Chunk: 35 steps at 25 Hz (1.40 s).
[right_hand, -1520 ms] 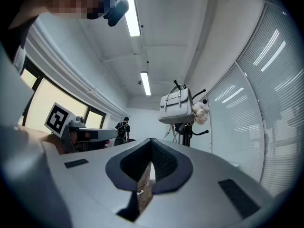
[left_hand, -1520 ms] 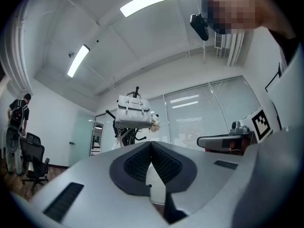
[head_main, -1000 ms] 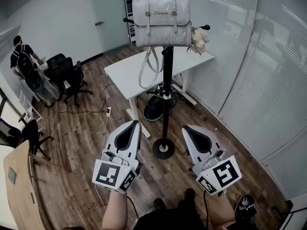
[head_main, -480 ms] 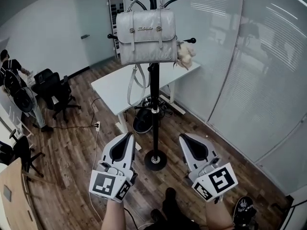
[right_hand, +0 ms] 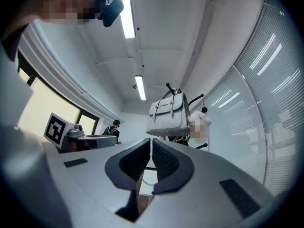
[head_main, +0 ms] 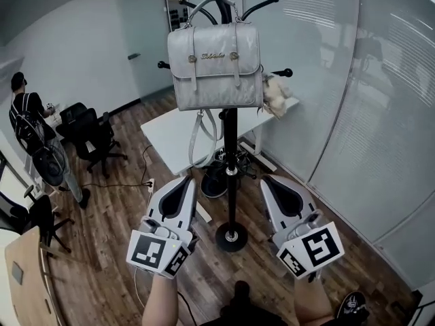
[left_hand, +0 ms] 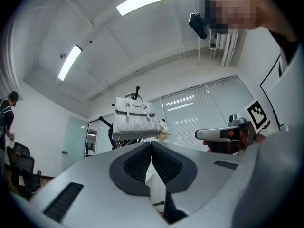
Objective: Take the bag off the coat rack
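1. The bag [head_main: 215,65], a pale grey satchel with two buckled straps down its flap, hangs by its top handle from the upper hooks of the coat rack [head_main: 231,156]. It rests against the front of the black pole, near the top.
2. Its long shoulder strap [head_main: 197,141] droops in a loop below the bag, just left of the pole.
3. A small plush toy [head_main: 275,95] hangs from a side peg, just beside the bag's lower right corner.
4. The left hand-held gripper [head_main: 187,180] is held low, left of the pole and well below the bag. In its own view the ribbed pads are pressed together with nothing between them, and the bag shows beyond the tips.
5. The right hand-held gripper [head_main: 267,182] is level with the left one, on the right of the pole. Its jaws also meet at the tips and hold nothing. Its own view looks up at the bag and the toy.
6. Neither gripper touches the bag, the strap or the rack.
7. The rack's round base [head_main: 231,237] stands on the wooden floor [head_main: 109,202]. In the head view it lies between the two grippers.
8. A white table [head_main: 170,134] stands behind the rack, with cables and a dark object underneath it.
9. At the far left of the room a person [head_main: 27,111] stands beside black office chairs [head_main: 92,128].
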Motion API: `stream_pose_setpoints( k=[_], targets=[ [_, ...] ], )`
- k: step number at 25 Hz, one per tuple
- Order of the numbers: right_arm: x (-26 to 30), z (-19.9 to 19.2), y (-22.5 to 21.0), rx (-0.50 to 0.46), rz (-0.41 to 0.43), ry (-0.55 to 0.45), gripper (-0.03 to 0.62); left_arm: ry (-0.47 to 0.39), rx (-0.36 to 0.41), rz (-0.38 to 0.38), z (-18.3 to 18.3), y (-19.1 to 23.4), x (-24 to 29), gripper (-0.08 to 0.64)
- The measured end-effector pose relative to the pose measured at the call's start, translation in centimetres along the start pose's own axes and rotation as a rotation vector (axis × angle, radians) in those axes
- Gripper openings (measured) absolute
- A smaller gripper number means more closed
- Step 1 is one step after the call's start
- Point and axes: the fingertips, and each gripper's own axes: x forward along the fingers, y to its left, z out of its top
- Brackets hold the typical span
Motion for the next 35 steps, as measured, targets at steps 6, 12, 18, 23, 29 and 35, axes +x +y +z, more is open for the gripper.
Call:
stream_pose_setpoints(
  k=[6, 12, 18, 23, 29, 35],
  targets=[
    [2.9, 2.3, -2.7, -0.014, 0.009, -0.082, 0.034, -0.048, 0.054, -0.006, 2.6, 1.3, 3.7, 0.017],
    [4.4, 4.7, -4.1, -0.042, 0.038, -0.151, 0.092, -0.088, 0.094, -0.023, 3.9, 1.9, 6.1, 0.018],
    [6.4, 6.5, -5.3, -0.103, 0.036, -0.178, 0.157, -0.112, 0.116, -0.023, 4.8, 3.0, 7.7, 0.02],
    [8.2, 8.2, -6.5, -0.148, 0.019, -0.188, 0.19, -0.133, 0.132, -0.039, 6.2, 4.3, 8.9, 0.032],
    [10.3, 9.9, -7.5, -0.188, -0.016, -0.168, 0.219, -0.172, 0.123, -0.065, 8.2, 6.6, 10.5, 0.11],
    [13.1, 10.1, -8.0, -0.216, -0.033, -0.117, 0.271, -0.186, 0.137, -0.077, 9.7, 9.1, 12.5, 0.198]
  ],
)
